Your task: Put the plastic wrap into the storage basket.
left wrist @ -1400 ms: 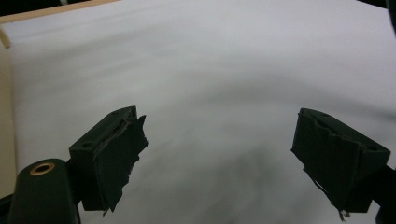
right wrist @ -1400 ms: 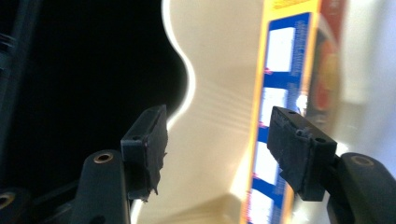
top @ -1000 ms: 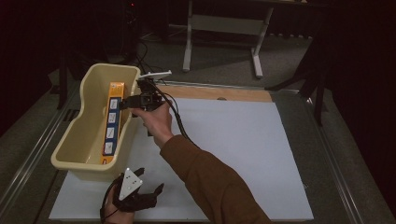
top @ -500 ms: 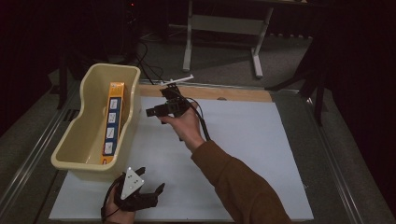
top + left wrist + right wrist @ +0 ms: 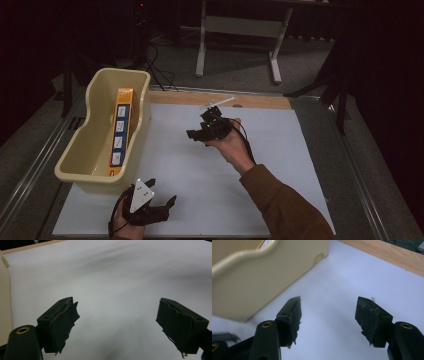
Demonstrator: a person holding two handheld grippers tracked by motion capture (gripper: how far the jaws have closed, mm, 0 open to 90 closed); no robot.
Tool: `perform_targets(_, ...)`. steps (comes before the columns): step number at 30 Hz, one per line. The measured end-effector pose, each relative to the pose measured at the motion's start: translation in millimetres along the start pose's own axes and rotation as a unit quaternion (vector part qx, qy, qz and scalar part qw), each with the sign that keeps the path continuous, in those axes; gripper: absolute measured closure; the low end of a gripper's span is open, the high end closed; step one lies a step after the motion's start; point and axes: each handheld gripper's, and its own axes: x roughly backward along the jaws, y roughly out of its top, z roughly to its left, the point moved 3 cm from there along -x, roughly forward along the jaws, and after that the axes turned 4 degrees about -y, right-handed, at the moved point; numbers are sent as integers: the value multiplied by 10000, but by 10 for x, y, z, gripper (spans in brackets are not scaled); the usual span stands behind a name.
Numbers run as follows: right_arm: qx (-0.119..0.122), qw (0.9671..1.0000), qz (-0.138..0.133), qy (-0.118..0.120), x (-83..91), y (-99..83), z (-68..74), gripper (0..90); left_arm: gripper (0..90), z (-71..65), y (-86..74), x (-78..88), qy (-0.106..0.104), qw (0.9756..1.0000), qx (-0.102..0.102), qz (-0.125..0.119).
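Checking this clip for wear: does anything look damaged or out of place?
Yes: the black pads on the left gripper are torn and ragged at their edges. The orange box lies tidy in the tub.

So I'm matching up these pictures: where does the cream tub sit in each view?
High view: cream tub at left on the white mat, orange box inside.
Left gripper view: a cream sliver along the left edge, probably the tub's wall.
Right gripper view: upper left.
Shared landmark: the white mat.
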Motion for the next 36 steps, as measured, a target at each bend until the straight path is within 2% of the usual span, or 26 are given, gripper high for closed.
perform_targets(1,82,10000,10,-45,31,-121,-69,371,157,0,-1,-1,4,10000,-5,4)
perform_targets(4,92,9999,-38,-66,86,-294,-175,365,156,-1,-3,1,9,10000,-3,3)
perform_targets(9,287,9989,-165,-331,195,-571,-319,342,156,8,-4,9,20,10000,21,-3)
perform_targets(16,295,9966,-342,-694,325,-1042,-497,316,156,12,-8,21,33,10000,24,-5)
perform_targets(17,295,9966,-342,-694,325,-1042,-497,316,157,12,-8,21,33,10000,24,-5)
perform_targets(18,309,9960,-379,-753,349,-1117,-519,306,157,10,-13,29,36,10000,27,-4)
perform_targets(19,256,9950,-476,-839,415,-1321,-578,282,156,11,-19,36,36,10000,26,6)
perform_targets(24,176,9932,-527,-1021,531,-1633,-665,255,157,30,-36,68,63,10000,47,20)
perform_targets(25,176,9932,-527,-1021,531,-1633,-665,255,157,30,-36,68,63,10000,47,20)
perform_targets(26,86,9927,-616,-1029,598,-1747,-696,248,157,36,-44,79,77,9999,62,30)
perform_targets(29,20,9925,-677,-1015,644,-1825,-719,225,157,38,-55,91,85,9999,54,51)
perform_targets(31,-53,9918,-799,-996,723,-1962,-737,209,157,35,-61,112,87,9999,63,49)
perform_targets(36,-101,9906,-892,-1032,827,-2152,-738,198,157,47,-78,181,104,9999,82,41)
